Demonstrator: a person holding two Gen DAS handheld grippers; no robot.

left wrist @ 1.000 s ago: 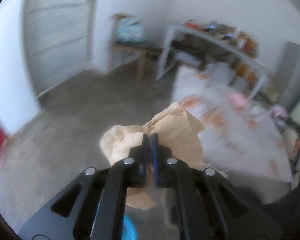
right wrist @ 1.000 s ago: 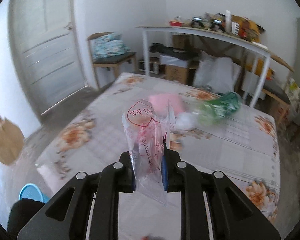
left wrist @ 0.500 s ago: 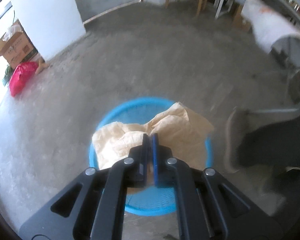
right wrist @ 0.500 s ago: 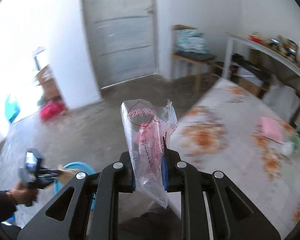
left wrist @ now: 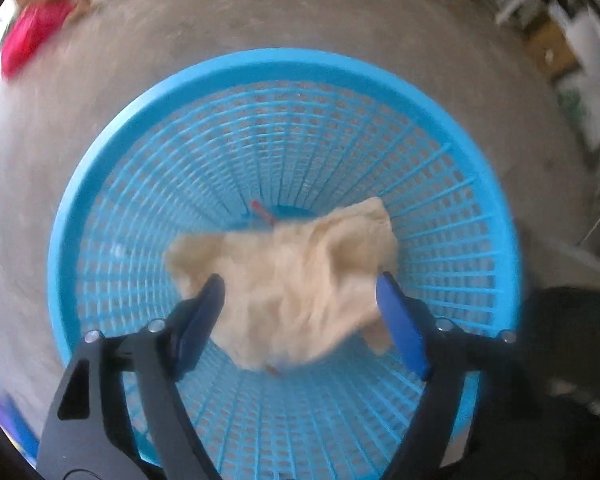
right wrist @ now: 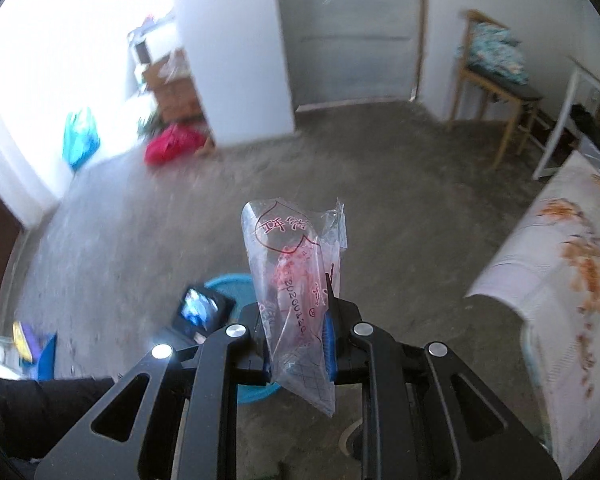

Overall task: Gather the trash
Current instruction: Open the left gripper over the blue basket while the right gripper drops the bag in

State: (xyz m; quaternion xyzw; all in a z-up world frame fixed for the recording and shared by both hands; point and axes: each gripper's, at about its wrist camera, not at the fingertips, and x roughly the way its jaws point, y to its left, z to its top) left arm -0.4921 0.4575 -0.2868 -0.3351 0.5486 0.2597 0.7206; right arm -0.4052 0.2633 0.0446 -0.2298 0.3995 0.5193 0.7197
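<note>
A round blue mesh basket [left wrist: 148, 168] stands on the concrete floor right below my left gripper [left wrist: 300, 300]. The left gripper is open, its jaws wide apart over the basket. A crumpled tan paper [left wrist: 292, 280] hangs loose between them, inside the basket's mouth. My right gripper [right wrist: 298, 344] is shut on a clear plastic bag with red print [right wrist: 296, 276], held above the floor. The basket [right wrist: 232, 285] shows partly in the right wrist view, behind the left gripper's body.
A red bag [right wrist: 172, 146] and a teal bag [right wrist: 80, 136] lie by the bright doorway. A wooden chair [right wrist: 496, 92] stands by the far wall. A bed with a flowered sheet [right wrist: 572, 264] is on the right. A small red scrap [left wrist: 264, 214] lies in the basket.
My left gripper has come down over the basket and opened, letting go of the tan paper. My right gripper has swung left, away from the bed, still holding the plastic bag.
</note>
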